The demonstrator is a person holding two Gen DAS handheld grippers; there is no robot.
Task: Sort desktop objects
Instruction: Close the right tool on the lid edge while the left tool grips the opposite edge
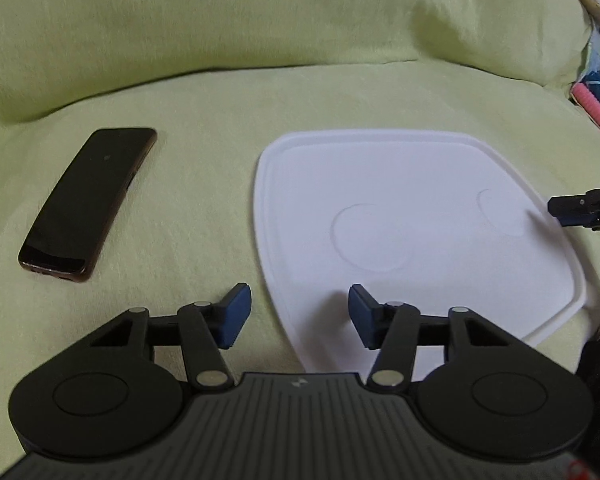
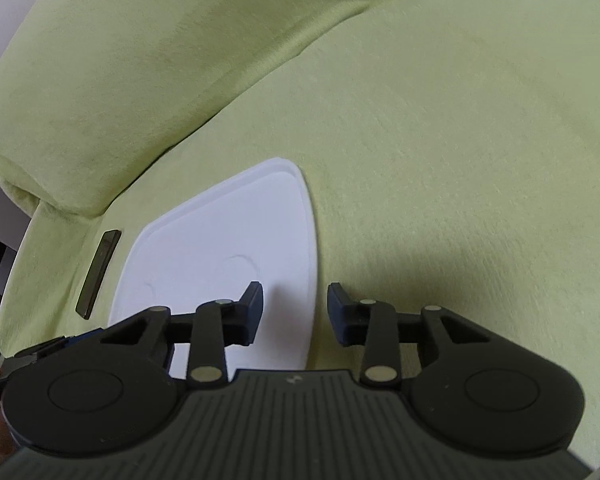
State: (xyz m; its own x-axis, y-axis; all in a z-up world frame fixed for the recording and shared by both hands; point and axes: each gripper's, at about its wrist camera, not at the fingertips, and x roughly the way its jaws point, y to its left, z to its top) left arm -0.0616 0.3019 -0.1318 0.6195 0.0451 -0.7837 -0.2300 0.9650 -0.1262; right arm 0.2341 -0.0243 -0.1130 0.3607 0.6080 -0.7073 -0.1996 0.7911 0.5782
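Item: dark phone (image 1: 88, 204), flat on the green cushion (image 1: 204, 184), at 10 o'clock from the left gripper (image 1: 300, 316); long axis runs 7 to 1. White tray (image 1: 284, 184) (bare) just right of it. Left is nearer. Right gripper (image 2: 294, 312) straddles the tray's edge. Both sets of fingers spread wide, holding nothing.

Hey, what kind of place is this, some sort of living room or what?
Probably a home living room, on a sofa rather than a desk: a soft green cushioned seat with a padded backrest, and a phone lying beside a white tray.
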